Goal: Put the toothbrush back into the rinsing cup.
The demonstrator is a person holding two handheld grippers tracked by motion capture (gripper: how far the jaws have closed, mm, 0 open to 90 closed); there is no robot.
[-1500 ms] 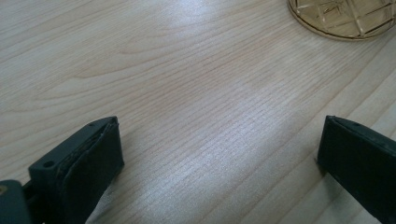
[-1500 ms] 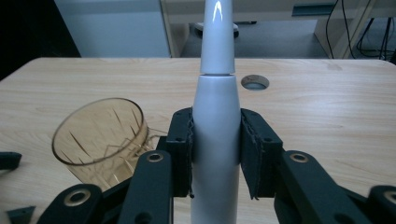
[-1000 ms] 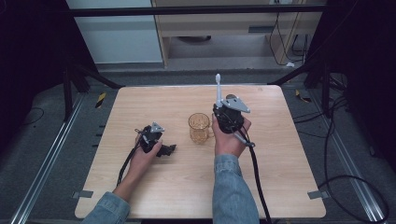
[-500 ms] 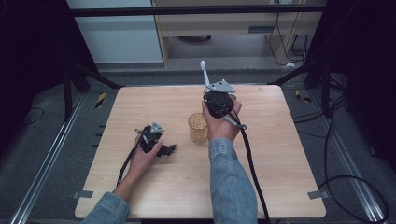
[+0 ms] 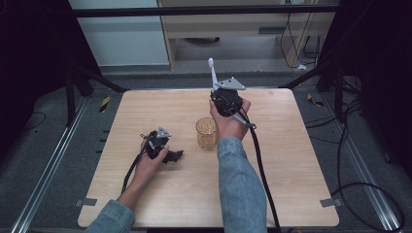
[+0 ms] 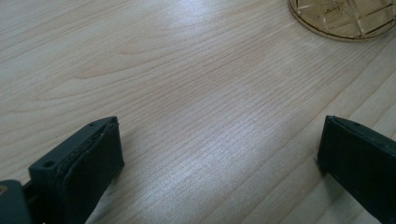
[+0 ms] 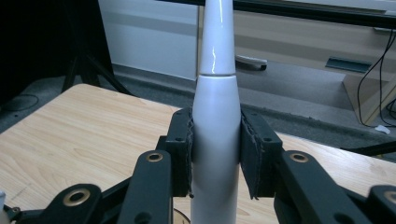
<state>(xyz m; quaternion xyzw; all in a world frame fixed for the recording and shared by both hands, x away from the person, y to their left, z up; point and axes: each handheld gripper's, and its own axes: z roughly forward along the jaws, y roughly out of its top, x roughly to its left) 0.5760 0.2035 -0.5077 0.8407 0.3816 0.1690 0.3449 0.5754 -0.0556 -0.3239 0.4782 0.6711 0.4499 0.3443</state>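
My right gripper (image 5: 215,87) is raised above the far middle of the wooden table (image 5: 291,160), shut on a white tapered toothbrush handle (image 5: 212,73) that points up and away. In the right gripper view the pads clamp both sides of the handle (image 7: 215,93) at my right gripper (image 7: 215,154). An amber patterned glass (image 5: 206,132) stands upright just below and in front of that hand. My left gripper (image 5: 170,156) rests on the table left of the glass, jaws wide apart with bare wood between them (image 6: 219,158). The glass base (image 6: 343,18) lies ahead of it.
A black cable (image 5: 260,165) trails from the right gripper across the table to its near edge. Black frame legs (image 5: 80,80) stand at the far corners, and cabinets (image 5: 218,29) stand beyond the table. Loose cables lie on the floor at right (image 5: 359,189).
My right gripper has lifted and drifted left and farther away with the white handle, which now tilts a little left. The left gripper and the glass stayed put.
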